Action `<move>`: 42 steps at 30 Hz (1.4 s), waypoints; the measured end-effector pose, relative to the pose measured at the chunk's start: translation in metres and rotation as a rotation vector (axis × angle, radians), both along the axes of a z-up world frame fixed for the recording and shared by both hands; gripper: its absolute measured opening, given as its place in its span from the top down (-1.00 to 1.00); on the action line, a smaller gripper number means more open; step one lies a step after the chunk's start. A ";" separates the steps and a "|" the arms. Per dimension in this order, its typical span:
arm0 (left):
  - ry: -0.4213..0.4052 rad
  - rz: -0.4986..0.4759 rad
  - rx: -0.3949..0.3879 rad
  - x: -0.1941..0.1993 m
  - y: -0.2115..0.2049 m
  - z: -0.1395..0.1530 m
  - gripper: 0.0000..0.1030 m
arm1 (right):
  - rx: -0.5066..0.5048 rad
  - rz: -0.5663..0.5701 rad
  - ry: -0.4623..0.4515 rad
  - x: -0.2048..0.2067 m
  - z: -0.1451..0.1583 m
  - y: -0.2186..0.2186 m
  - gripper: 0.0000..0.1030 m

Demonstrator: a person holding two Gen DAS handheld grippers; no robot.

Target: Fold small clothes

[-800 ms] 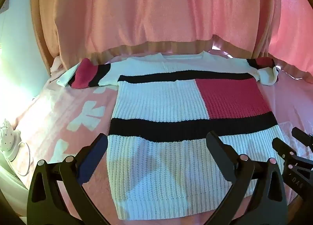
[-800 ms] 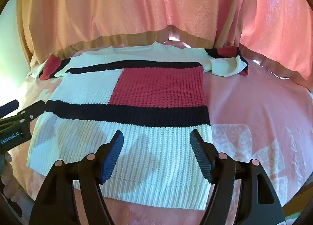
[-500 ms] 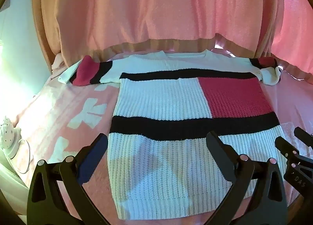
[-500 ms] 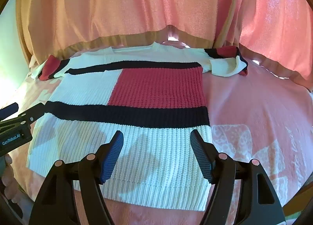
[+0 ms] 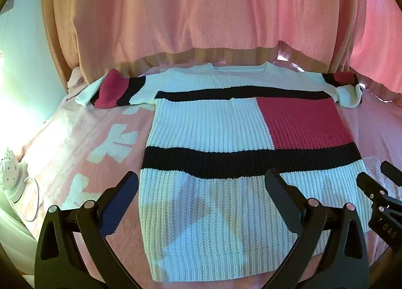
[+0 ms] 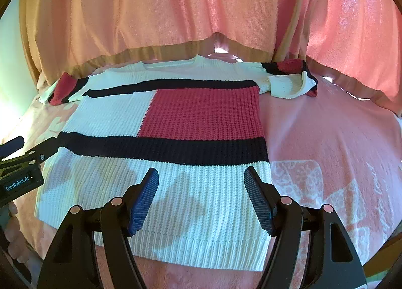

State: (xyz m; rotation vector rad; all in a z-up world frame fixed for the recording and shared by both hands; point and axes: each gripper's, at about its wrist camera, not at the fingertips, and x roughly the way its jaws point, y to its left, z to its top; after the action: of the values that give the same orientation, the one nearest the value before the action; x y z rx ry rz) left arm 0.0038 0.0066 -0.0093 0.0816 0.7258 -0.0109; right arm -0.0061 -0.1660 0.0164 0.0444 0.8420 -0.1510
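Sweater (image 5: 213,138) spread flat, front up, on pink blanket (image 5: 75,143), filling centre of both frames; hem toward bottom, neckline toward top by the curtain (image 5: 201,12). Laid out like this probably to start the fold; no fold made yet. Left sleeve (image 5: 113,89) stretched out at upper left; right sleeve (image 6: 289,80) bunched and doubled over at upper right, likely needs straightening first. Left hand-held gripper (image 5: 201,203) wide open, holding nothing, poised above lower hem area. Right hand-held gripper (image 6: 201,201) also wide open, empty, over white bottom panel. Height above the knit hard to judge. Small white object with cord (image 5: 10,178) at left edge, cut off, unclear what. Bed or tabletop under blanket hidden.
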 end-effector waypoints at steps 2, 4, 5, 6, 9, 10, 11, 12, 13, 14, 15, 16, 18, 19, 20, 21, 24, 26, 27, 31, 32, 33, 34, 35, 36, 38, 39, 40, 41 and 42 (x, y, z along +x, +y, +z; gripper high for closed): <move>0.000 -0.001 0.002 0.000 -0.001 0.000 -0.91 | 0.000 0.000 -0.001 -0.001 0.000 0.000 -0.33; -0.002 -0.002 0.004 -0.001 -0.002 0.000 -0.91 | 0.001 -0.001 -0.001 -0.001 0.000 0.000 -0.33; -0.002 -0.002 0.005 -0.001 -0.003 0.000 -0.91 | 0.001 0.000 -0.001 -0.001 0.000 0.000 -0.33; -0.001 -0.001 0.006 -0.001 -0.003 0.000 -0.91 | 0.001 0.000 -0.001 -0.001 0.000 0.000 -0.33; 0.000 -0.002 0.005 -0.001 -0.003 0.000 -0.91 | 0.001 -0.001 -0.002 -0.001 0.000 0.000 -0.33; 0.001 -0.003 0.004 -0.001 -0.002 0.000 -0.91 | 0.002 -0.001 -0.002 -0.001 0.000 0.000 -0.33; 0.000 -0.002 0.006 -0.001 -0.003 0.000 -0.91 | 0.002 0.000 -0.001 -0.001 0.000 0.001 -0.33; 0.001 -0.003 0.005 -0.001 -0.002 0.000 -0.91 | 0.002 0.000 -0.001 -0.001 0.001 0.000 -0.33; 0.001 -0.003 0.005 -0.001 -0.002 -0.001 -0.91 | 0.002 0.000 -0.001 -0.001 0.001 0.000 -0.33; 0.000 -0.002 0.005 -0.001 -0.002 -0.001 -0.91 | 0.003 0.001 -0.001 -0.001 0.001 0.000 -0.33; 0.001 -0.004 0.004 -0.001 -0.002 0.000 -0.91 | 0.003 0.001 -0.001 -0.001 0.001 0.001 -0.33; 0.000 -0.003 0.005 -0.001 -0.002 -0.001 -0.91 | 0.003 0.001 -0.001 -0.001 0.001 0.001 -0.33; 0.002 -0.004 0.004 0.000 -0.001 -0.001 -0.91 | 0.004 0.000 -0.002 0.000 0.001 0.000 -0.33; 0.001 -0.003 0.005 0.000 -0.001 -0.001 -0.91 | 0.004 0.000 -0.002 -0.001 0.001 0.000 -0.33; 0.001 -0.002 0.006 0.000 -0.002 -0.001 -0.91 | 0.004 0.001 -0.002 0.000 0.002 0.000 -0.33; 0.001 -0.004 0.005 0.000 -0.001 -0.001 -0.91 | 0.003 0.001 -0.001 0.000 0.002 0.000 -0.33; 0.003 -0.004 0.004 0.000 -0.001 -0.001 -0.91 | 0.003 0.000 -0.001 0.000 0.001 0.001 -0.33; 0.001 0.000 0.006 -0.001 -0.002 -0.001 -0.91 | 0.003 0.000 -0.002 0.000 0.001 0.001 -0.33; 0.002 -0.001 0.005 -0.001 -0.002 -0.001 -0.91 | 0.004 0.000 -0.002 0.000 0.001 0.001 -0.33; 0.001 0.001 0.006 -0.001 -0.001 -0.002 -0.91 | 0.005 0.000 -0.002 0.000 0.001 0.002 -0.33; 0.001 0.000 0.006 -0.001 -0.001 -0.002 -0.91 | 0.003 0.000 -0.002 0.000 0.001 0.002 -0.33; 0.002 0.001 0.006 -0.001 -0.001 -0.001 -0.91 | 0.003 -0.001 -0.003 0.000 0.001 0.002 -0.33; 0.001 0.002 0.007 -0.001 -0.001 -0.002 -0.91 | 0.004 0.000 -0.003 0.000 0.001 0.002 -0.33; 0.002 0.000 0.006 -0.001 -0.001 -0.002 -0.91 | 0.004 0.000 -0.003 0.000 0.001 0.002 -0.33; 0.002 0.002 0.008 -0.001 -0.001 -0.002 -0.91 | 0.003 -0.001 -0.003 0.000 0.001 0.002 -0.33; 0.003 0.000 0.005 -0.001 -0.001 -0.002 -0.91 | 0.005 0.000 -0.002 0.000 0.001 0.002 -0.33; 0.002 0.003 0.007 -0.001 -0.001 -0.002 -0.91 | 0.003 0.000 -0.002 0.000 0.001 0.002 -0.33; 0.002 0.001 0.006 -0.001 -0.001 -0.002 -0.91 | 0.003 0.001 -0.002 0.000 0.001 0.002 -0.33; 0.003 0.000 0.006 -0.001 -0.001 -0.002 -0.91 | 0.003 0.001 -0.002 0.000 0.001 0.002 -0.33; 0.002 0.003 0.009 -0.001 -0.001 -0.002 -0.91 | 0.005 0.000 -0.003 0.000 0.001 0.002 -0.33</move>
State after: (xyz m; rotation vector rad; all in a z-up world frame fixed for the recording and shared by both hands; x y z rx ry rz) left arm 0.0028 0.0056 -0.0114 0.0889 0.7277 -0.0049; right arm -0.0061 -0.1643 0.0177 0.0488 0.8395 -0.1489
